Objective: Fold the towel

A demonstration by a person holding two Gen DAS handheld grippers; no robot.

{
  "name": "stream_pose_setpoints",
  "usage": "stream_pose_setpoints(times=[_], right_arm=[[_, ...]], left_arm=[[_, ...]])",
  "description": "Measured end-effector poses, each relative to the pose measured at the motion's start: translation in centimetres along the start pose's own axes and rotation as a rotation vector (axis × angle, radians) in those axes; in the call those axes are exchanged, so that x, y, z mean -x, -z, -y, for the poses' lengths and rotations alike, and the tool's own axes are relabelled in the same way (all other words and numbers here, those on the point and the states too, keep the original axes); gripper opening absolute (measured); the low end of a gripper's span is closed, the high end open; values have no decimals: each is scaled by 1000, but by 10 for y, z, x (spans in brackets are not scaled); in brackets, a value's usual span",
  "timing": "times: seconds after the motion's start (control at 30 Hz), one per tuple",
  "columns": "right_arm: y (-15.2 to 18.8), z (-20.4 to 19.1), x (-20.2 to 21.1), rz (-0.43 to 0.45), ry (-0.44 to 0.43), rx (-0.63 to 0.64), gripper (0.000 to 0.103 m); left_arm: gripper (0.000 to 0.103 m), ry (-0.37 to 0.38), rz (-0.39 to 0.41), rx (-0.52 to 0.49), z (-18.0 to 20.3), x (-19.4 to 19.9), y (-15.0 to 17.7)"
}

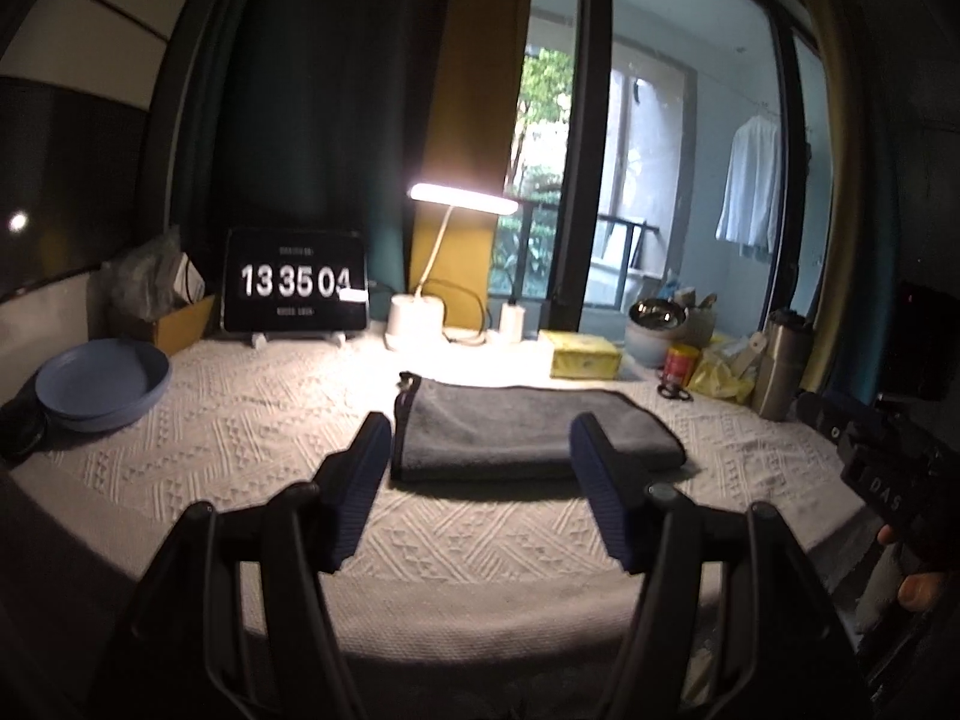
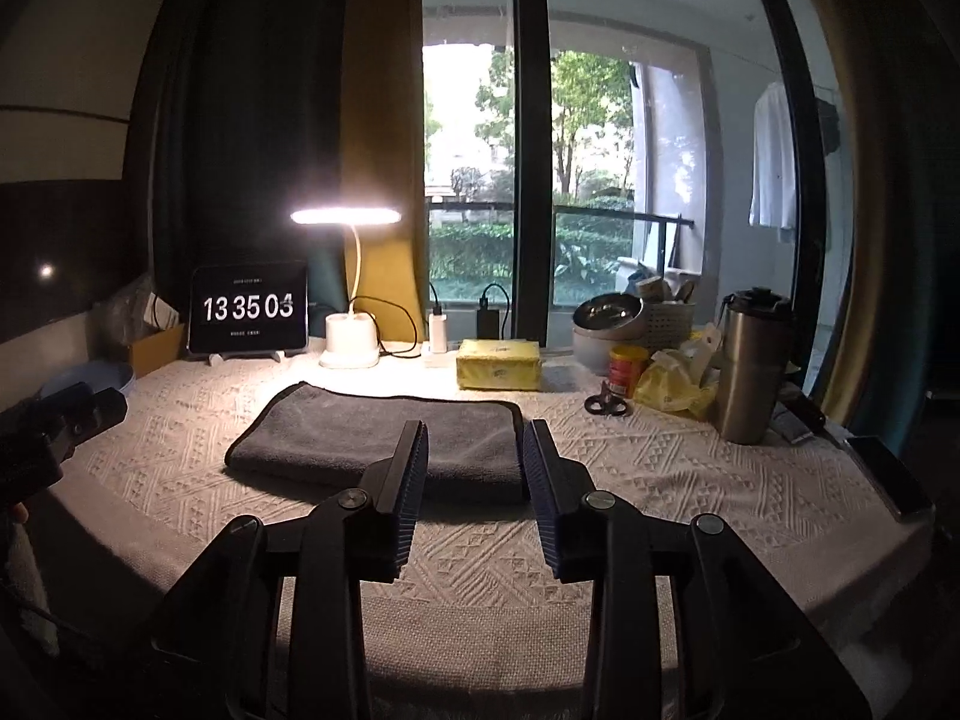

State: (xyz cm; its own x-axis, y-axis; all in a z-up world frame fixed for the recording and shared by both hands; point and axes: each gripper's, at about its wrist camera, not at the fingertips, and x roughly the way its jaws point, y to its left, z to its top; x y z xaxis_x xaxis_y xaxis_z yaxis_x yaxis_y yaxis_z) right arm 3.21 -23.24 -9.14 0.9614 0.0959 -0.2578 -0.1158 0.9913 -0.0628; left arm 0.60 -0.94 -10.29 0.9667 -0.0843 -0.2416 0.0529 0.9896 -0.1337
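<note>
A grey towel lies folded flat on the white textured tablecloth, also in the right wrist view. My left gripper is wide open and empty, held above the table just in front of the towel's near edge. My right gripper is open with a narrower gap and empty, held in front of the towel's right near corner. Neither touches the towel. The right gripper's body shows at the right edge of the left wrist view.
Along the back stand a tablet clock, a lit desk lamp, a yellow box, a red can, scissors, a steel tumbler and metal bowls. Blue bowls sit at left. A phone lies at right.
</note>
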Motion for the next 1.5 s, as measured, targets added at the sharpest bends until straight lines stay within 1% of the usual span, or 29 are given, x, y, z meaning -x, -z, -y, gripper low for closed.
stream_pose_setpoints(times=[0.1,0.33,0.47,1.5], right_arm=[[1,-5,9,28,18,24,35],[0,-8,11,43,25,42,36],[1,-8,10,41,23,43,36],[4,-9,8,35,22,41,36]], left_arm=[[64,0,21,-9,3,5,0],[64,-16,33,4,-1,4,-2],[64,-18,42,3,1,5,-2],[65,-28,38,2,-1,3,0]])
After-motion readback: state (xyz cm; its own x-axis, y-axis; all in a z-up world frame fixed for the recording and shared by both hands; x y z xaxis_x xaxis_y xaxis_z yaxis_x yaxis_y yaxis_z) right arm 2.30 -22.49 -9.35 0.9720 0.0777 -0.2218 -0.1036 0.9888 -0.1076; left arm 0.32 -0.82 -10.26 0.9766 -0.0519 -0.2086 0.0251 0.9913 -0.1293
